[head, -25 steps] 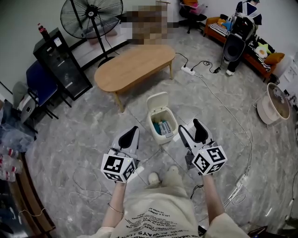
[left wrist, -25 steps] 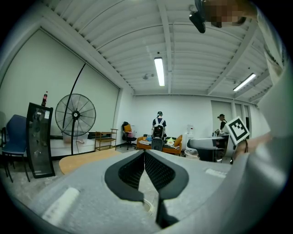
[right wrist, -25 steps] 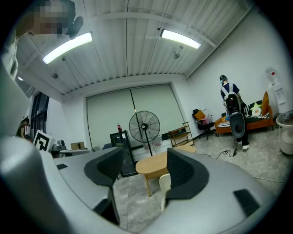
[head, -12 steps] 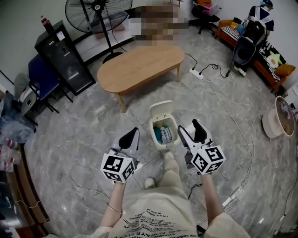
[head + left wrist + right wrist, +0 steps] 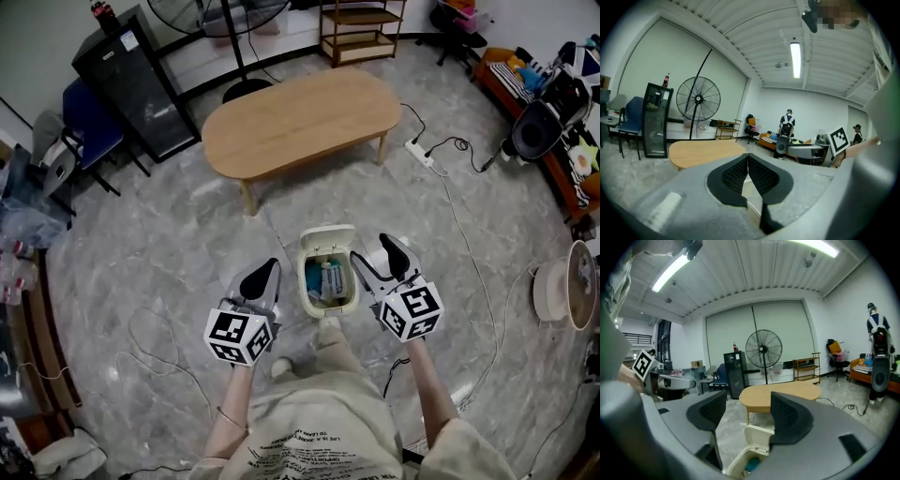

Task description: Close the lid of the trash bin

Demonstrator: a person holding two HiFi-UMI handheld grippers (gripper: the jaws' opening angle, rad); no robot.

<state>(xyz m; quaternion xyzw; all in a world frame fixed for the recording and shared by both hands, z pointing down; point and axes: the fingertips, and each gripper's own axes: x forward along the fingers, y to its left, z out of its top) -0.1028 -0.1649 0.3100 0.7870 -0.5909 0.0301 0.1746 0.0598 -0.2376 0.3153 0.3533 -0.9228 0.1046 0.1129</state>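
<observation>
A cream trash bin [image 5: 328, 292] stands on the grey floor just ahead of my feet. Its lid [image 5: 327, 239] is swung up at the far side, and blue and white rubbish shows inside. My left gripper [image 5: 268, 271] hangs to the bin's left, jaws shut on nothing. My right gripper [image 5: 377, 253] is open, right beside the bin's right rim. In the right gripper view the bin [image 5: 739, 462] and its raised lid [image 5: 758, 435] lie below the open right gripper [image 5: 747, 414]. In the left gripper view the left gripper [image 5: 748, 162] is pressed shut.
An oval wooden table [image 5: 300, 120] stands beyond the bin. A black cabinet [image 5: 139, 82] and blue chair [image 5: 86, 127] are at the far left. A power strip [image 5: 419, 151] with cables lies to the right. A cable [image 5: 150, 347] loops on the floor near left.
I have stepped toward the bin, which now lies closer between the grippers. The right gripper has come up against the bin's right side. The lid stays up.
</observation>
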